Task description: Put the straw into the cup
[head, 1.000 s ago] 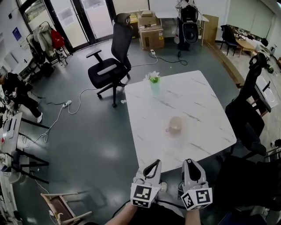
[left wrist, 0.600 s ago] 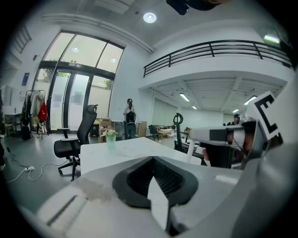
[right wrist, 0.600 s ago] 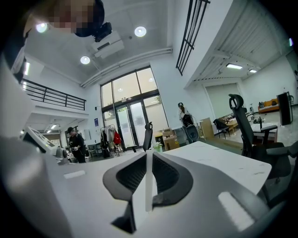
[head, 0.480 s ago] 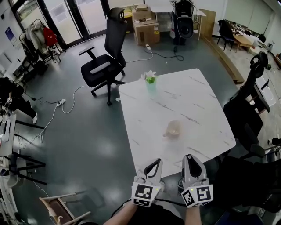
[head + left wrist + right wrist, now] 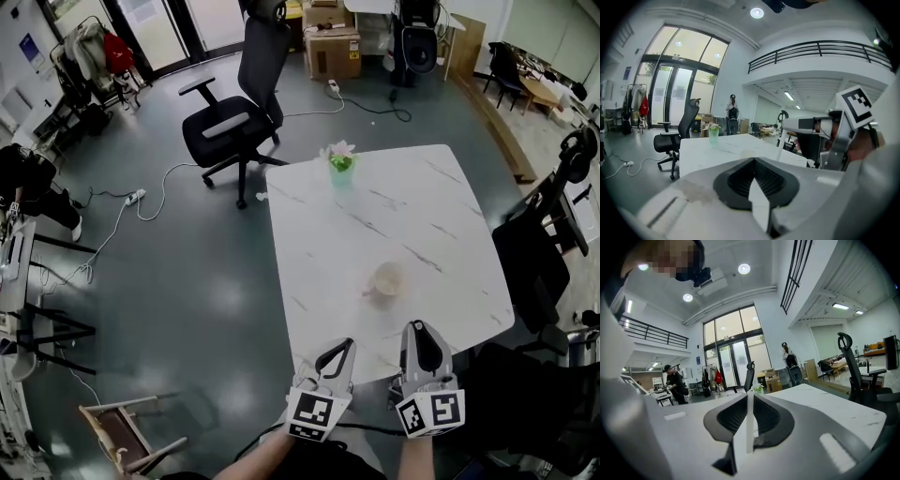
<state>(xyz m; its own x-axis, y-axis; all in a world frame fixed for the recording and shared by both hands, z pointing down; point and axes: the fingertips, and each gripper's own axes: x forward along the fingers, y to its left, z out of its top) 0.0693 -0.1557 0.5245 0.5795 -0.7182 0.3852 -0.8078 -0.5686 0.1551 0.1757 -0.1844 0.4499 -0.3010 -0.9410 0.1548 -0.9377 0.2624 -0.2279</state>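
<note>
A beige cup point(image 5: 386, 279) stands on the white marble table point(image 5: 441, 225), toward its near side. My right gripper point(image 5: 419, 330) hovers over the table's near edge, short of the cup. In the right gripper view it point(image 5: 750, 397) is shut on a thin white straw point(image 5: 749, 427), which stands upright between the pads. My left gripper point(image 5: 342, 347) floats beside it at the left, also at the near edge. In the left gripper view its point(image 5: 753, 161) tips meet with nothing between them, and the straw point(image 5: 781, 140) hangs below the right gripper.
A green vase with a flower point(image 5: 339, 161) stands at the table's far left corner. One black office chair point(image 5: 234, 122) is beyond the table, another point(image 5: 534, 262) at its right side. Boxes point(image 5: 333, 52), cables and a person point(image 5: 23, 183) are farther off.
Both grippers have come forward, from short of the table to over its near edge. The straw stays in the right gripper. The cup has not moved on the table.
</note>
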